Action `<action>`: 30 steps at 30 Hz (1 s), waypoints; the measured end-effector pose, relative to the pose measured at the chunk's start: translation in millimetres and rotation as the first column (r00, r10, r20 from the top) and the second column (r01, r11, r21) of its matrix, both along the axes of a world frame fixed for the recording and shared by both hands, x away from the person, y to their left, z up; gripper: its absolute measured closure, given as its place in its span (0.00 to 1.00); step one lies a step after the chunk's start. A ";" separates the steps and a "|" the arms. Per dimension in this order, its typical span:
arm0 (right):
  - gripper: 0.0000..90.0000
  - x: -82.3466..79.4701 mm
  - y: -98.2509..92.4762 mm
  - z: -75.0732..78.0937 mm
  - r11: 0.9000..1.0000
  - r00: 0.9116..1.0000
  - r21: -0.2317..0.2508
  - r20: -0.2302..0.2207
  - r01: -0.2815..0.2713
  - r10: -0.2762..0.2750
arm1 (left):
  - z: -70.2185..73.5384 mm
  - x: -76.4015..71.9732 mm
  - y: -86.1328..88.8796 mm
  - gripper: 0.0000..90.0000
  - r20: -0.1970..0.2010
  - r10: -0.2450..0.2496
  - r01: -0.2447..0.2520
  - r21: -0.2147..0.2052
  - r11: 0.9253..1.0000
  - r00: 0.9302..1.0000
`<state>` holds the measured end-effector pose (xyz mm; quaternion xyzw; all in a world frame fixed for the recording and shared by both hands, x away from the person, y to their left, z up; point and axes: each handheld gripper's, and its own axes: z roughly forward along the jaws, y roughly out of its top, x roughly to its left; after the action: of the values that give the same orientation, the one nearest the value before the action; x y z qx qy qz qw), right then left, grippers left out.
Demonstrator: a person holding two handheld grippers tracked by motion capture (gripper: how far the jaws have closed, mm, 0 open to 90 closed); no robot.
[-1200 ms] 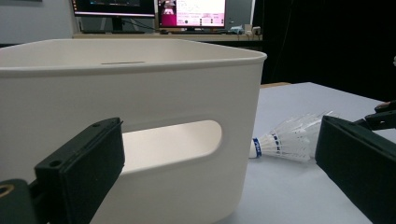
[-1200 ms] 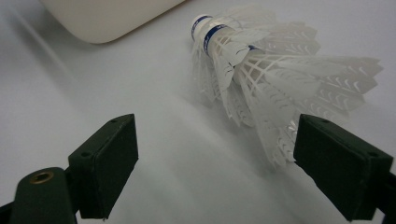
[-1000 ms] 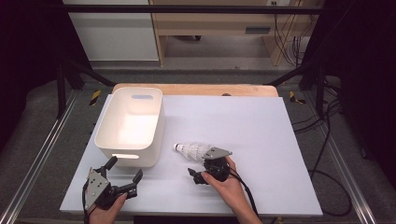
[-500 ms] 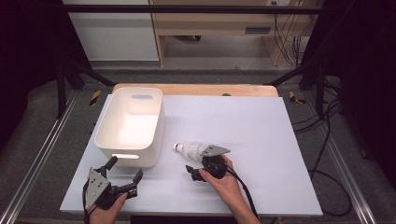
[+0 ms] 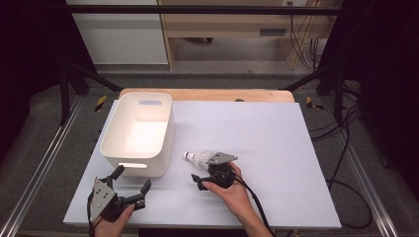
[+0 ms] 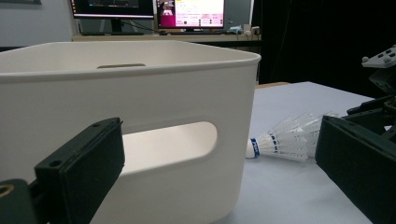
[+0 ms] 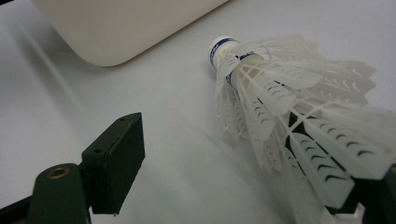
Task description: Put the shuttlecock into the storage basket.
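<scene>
Bright overhead light, dark surroundings; close views look perhaps slightly soft.

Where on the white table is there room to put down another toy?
The widest bare stretch of the white tabletop lies right of the white plastic bin, past the white feathered shuttlecock. A smaller strip runs along the near edge between the left gripper and right gripper. It is crowded near the bin's front corner, where shuttlecock and right gripper sit.
</scene>
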<state>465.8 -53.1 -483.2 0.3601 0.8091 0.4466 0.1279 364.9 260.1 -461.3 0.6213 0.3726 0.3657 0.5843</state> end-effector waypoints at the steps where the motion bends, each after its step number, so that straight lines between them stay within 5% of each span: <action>1: 0.24 0.3 1.1 0.0 1.000 1.000 -0.002 0.003 0.000 0.000 | 0.0 0.0 -0.1 0.02 0.000 0.000 0.000 0.000 1.000 1.000; 19: 0.37 4.8 11.4 0.5 1.000 1.000 -0.010 0.025 0.011 -0.011 | 0.2 -0.4 -0.6 0.02 0.001 -0.003 0.003 -0.002 1.000 1.000; 30: 0.56 7.6 13.4 0.5 0.997 0.997 -0.051 0.045 0.057 -0.054 | 0.3 -0.6 -0.9 0.02 0.001 -0.006 0.006 -0.002 1.000 1.000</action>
<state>473.4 -39.7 -482.8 0.3690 0.8071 0.4293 0.1674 364.3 259.2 -461.0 0.6217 0.3708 0.3640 0.5861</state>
